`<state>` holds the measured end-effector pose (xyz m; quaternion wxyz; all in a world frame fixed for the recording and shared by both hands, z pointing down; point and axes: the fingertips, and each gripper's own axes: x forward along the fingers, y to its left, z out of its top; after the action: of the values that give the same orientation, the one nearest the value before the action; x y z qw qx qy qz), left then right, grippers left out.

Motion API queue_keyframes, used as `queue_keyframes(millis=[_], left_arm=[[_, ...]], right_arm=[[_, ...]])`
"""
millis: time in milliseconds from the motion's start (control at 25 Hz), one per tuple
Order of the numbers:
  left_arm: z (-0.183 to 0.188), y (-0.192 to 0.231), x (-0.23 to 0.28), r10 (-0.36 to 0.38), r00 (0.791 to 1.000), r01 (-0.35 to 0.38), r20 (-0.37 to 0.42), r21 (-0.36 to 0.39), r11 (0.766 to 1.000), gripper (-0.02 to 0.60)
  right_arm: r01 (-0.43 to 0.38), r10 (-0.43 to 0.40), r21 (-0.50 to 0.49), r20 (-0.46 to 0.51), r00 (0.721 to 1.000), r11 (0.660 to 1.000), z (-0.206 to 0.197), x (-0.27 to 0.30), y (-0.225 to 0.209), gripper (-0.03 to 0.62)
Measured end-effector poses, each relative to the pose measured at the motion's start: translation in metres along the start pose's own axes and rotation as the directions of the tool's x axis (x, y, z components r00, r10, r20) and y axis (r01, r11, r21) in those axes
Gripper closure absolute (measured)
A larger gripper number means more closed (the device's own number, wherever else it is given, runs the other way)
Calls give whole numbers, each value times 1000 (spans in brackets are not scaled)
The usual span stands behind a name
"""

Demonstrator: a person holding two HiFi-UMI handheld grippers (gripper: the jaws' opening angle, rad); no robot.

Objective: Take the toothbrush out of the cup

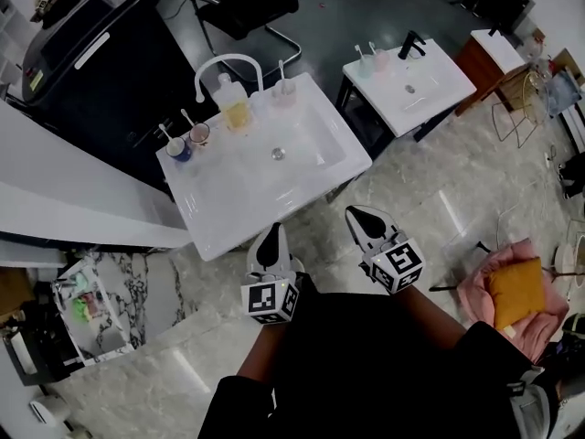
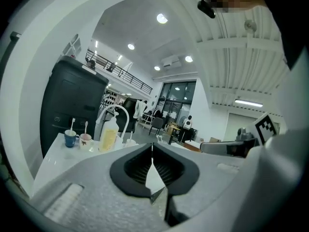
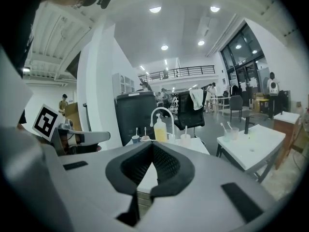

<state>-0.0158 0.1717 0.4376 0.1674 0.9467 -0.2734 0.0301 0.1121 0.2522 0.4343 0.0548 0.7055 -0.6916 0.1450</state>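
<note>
**Both grippers shut and empty in front of the sink**

The left gripper [image 1: 271, 238] has its jaws pressed together with nothing between them. Its own view shows the ribbed black pads [image 2: 137, 170] meeting at the tips. The right gripper [image 1: 364, 216] is closed the same way and holds nothing. Both hang by the near edge of the white sink [image 1: 215, 231] and touch none of the things on it.

Each gripper carries a cube [image 1: 271, 300] with black-and-white square markers, the only print that can be made out.

A toothbrush [image 1: 167, 135] stands in the blue cup [image 1: 179, 150] at the sink's back left corner, well apart from both grippers. Just beside it, a pale cup [image 1: 199, 134] holds a second brush [image 1: 187, 117]. Next comes a yellow pump bottle [image 1: 236, 110], its label too small to read, under an arched white faucet [image 1: 226, 60]. Right of the faucet, a pink cup [image 1: 285, 91] holds a third brush [image 1: 281, 69].

The sink is glossy and rectangular, with a shallow basin and a small metal drain [image 1: 278, 154]. It stands on pale marbled floor tiles [image 1: 439, 190], and a black cabinet [image 1: 101, 71] is behind it.
</note>
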Motion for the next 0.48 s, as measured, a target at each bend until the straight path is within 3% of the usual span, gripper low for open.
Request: queue_keyframes(millis=[320,480], left_arm=[[11,61,33,-12,1000,12,-14,-42,999,560],[11,85,39,5,1000,-5,-10,-77,997,560]], right_arm=[[29,-28,34,-26,999,999,14,70,-2,594],[20,-20,6,-67,998,1000,9,89,2,595]])
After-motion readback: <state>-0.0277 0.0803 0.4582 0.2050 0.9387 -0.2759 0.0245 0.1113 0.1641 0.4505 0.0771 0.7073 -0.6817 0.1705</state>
